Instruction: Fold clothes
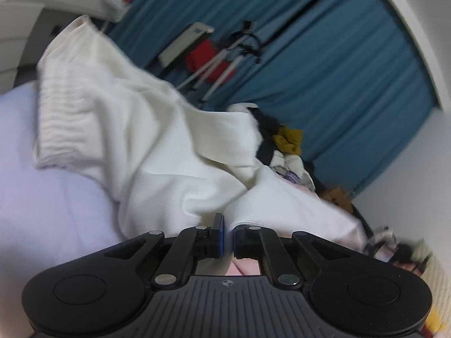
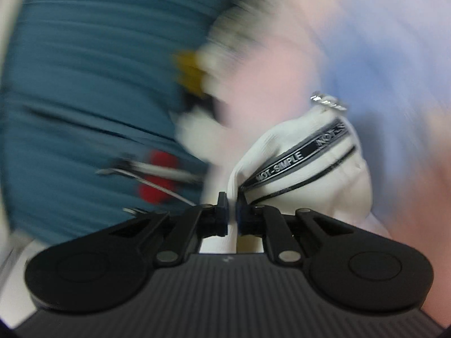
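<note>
A white knit garment (image 1: 135, 129) with a ribbed cuff hangs and drapes over a pale lavender bed surface (image 1: 42, 197) in the left wrist view. My left gripper (image 1: 228, 232) is shut on a fold of this white fabric. In the right wrist view, my right gripper (image 2: 231, 211) is shut on white fabric (image 2: 310, 174) that bears a grey and black band with the words "NOT-SIMPLE" and a metal zipper pull (image 2: 328, 102) at its top. The right wrist view is strongly motion blurred.
A heap of other clothes (image 1: 284, 143), black, mustard and pale, lies behind the white garment. A blue curtain (image 1: 324, 56) fills the background, with a white tripod and red items (image 1: 214, 62) before it. White shelving (image 1: 33, 8) stands at upper left.
</note>
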`<state>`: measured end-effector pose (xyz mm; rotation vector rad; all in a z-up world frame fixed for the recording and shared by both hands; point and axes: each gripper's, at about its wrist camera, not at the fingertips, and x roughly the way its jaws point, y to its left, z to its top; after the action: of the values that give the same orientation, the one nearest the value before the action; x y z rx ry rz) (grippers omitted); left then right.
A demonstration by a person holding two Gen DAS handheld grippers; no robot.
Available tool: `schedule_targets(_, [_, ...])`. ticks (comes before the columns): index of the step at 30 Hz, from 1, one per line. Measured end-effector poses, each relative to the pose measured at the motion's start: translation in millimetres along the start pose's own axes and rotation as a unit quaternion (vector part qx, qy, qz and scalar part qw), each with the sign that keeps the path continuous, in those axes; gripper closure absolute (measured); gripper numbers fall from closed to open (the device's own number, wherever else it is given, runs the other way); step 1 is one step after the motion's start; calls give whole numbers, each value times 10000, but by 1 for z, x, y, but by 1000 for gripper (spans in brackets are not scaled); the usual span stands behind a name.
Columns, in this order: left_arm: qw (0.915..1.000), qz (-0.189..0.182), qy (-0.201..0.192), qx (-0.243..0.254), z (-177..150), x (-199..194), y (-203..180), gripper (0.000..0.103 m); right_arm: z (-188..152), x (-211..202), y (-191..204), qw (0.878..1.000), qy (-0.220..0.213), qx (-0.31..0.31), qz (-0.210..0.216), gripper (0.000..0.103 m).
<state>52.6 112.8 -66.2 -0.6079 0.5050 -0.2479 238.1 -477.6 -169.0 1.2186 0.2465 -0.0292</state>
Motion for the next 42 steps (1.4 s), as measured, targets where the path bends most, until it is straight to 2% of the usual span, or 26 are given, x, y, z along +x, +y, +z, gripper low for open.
schedule_targets(2, [9997, -177, 89, 105, -3, 3, -7, 96, 10, -23, 11, 9971, -561, -510, 113, 96])
schedule_targets(3, [9993, -290, 167, 157, -5, 5, -10, 96, 15, -33, 9, 9951, -764, -623, 33, 96])
schedule_targets(5, [9974, -422, 398, 422, -11, 11, -21, 95, 22, -51, -12, 9929, -977, -494, -467, 96])
schedule_targets(7, [9942, -487, 646, 707, -18, 17, -32, 93, 23, -57, -24, 9902, -974, -480, -878, 96])
schedule_targets(10, [9892, -282, 1084, 941, -27, 30, -40, 91, 23, -59, -36, 9845, -844, -526, -1443, 96])
schedule_targets(12, [9873, -81, 1326, 875, -31, 36, -37, 89, 22, -61, -45, 9789, -755, -556, -1816, 96])
schedule_targets(15, [9856, 72, 1600, 550, -29, 40, -27, 80, 21, -63, -57, 9676, -620, -599, -2372, 96])
schedule_targets(18, [9851, 153, 1710, 121, -22, 31, -16, 63, 20, -65, -69, 9531, -482, -640, -2919, 96])
schedule_targets(19, [9858, 168, 1672, -59, -19, 26, -13, 48, 20, -66, -73, 9475, -436, -653, -3099, 96])
schedule_targets(20, [9868, 185, 1577, -312, -16, 20, -7, 24, 21, -67, -76, 9453, -410, -619, -3178, 96])
schedule_targets(21, [9874, 219, 1447, -601, -11, 14, 0, 14, 25, -69, -76, 9474, -410, -524, -3131, 96])
schedule_targets(22, [9870, 246, 1320, -887, -8, 9, 7, 6, 28, -70, -77, 9494, -409, -429, -3083, 96])
schedule_targets(23, [9851, 253, 1194, -1210, -6, 3, 16, 6, 30, -73, -77, 9518, -415, -339, -3019, 96])
schedule_targets(25, [9761, 342, 940, -1930, -3, -5, 37, 6, 30, -73, -76, 9536, -409, -278, -2968, 94])
schedule_targets(26, [9680, 505, 814, -2319, -2, -5, 51, 6, 30, -71, -76, 9538, -400, -269, -2967, 94])
schedule_targets(28, [9495, 709, 595, -2998, -1, -1, 76, 6, 29, -68, -75, 9533, -384, -280, -2984, 94])
schedule_targets(31, [9202, 731, 135, -3844, 4, 12, 108, 6, 27, -59, -74, 9487, -369, -429, -3112, 94])
schedule_targets(33, [9110, 686, -53, -4067, 12, 24, 118, 4, 27, -56, -79, 9470, -356, -390, -3169, 94])
schedule_targets(36, [9031, 661, -433, -4221, 21, 33, 124, 4, 27, -56, -87, 9488, -389, -214, -3127, 93])
schedule_targets(39, [8800, 625, -716, -4653, 22, 35, 133, 5, 29, -58, -88, 9511, -440, -178, -3051, 93])
schedule_targets(42, [8600, 682, -897, -4977, 26, 35, 139, 12, 27, -56, -87, 9495, -454, -248, -3096, 92])
